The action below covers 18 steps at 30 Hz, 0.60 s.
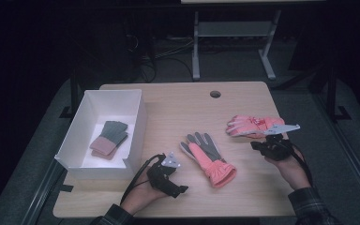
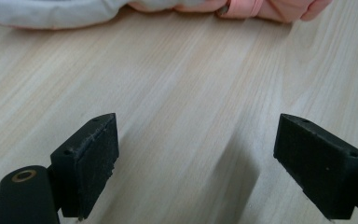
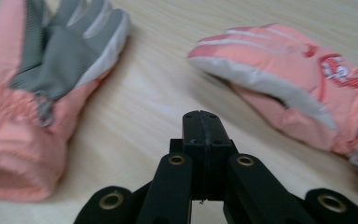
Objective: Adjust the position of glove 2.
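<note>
On the pale wooden table [image 1: 243,187], a pink padded ski glove with a grey palm [image 1: 208,157] lies palm up near the middle, its cuff toward the person. A second pink padded glove with white trim [image 1: 251,125] lies back up to its right, near the table's right edge, fingers pointing left; the two are apart. At the left side stands a white open cardboard box [image 1: 138,122], and a pair of grey knit gloves with dusty-pink cuffs [image 1: 109,138] rests on its floor.

The left gripper [image 1: 168,174] sits low on the table beside the box's near corner, held in the person's left hand [image 1: 138,194]. Its own view shows its jaws spread wide with bare wood between them, the grey-palmed glove just beyond. The right gripper [image 1: 267,140], held in the right hand [image 1: 290,168], sits just below the white-trimmed glove. Its own view shows its jaws pressed together with nothing between them, pointing at the gap between the two pink gloves.
</note>
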Tool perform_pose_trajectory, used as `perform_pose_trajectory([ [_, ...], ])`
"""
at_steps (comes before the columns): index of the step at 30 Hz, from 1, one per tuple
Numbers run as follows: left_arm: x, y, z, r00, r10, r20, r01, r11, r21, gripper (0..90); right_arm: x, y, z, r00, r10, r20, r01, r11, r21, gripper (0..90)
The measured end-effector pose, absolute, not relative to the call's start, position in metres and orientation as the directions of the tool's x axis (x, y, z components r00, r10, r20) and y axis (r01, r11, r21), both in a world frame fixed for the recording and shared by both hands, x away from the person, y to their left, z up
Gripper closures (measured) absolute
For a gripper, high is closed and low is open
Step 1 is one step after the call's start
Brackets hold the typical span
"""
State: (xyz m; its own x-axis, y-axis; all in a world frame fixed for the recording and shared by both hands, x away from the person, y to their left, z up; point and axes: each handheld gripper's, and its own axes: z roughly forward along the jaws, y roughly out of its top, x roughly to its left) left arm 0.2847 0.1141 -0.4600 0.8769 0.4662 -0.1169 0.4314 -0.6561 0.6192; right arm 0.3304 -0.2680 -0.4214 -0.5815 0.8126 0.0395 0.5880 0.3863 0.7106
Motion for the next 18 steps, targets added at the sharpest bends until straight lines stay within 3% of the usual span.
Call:
perform_pose_trajectory([
  [18,0.286,0.116,-0.457,0.884,0.456,-0.106,0.417,-0.665,0.620,14.0,0.433,-0.304,-0.412,-0.408,0.913,-0.020,0.642,0.302,0.705,90.0],
])
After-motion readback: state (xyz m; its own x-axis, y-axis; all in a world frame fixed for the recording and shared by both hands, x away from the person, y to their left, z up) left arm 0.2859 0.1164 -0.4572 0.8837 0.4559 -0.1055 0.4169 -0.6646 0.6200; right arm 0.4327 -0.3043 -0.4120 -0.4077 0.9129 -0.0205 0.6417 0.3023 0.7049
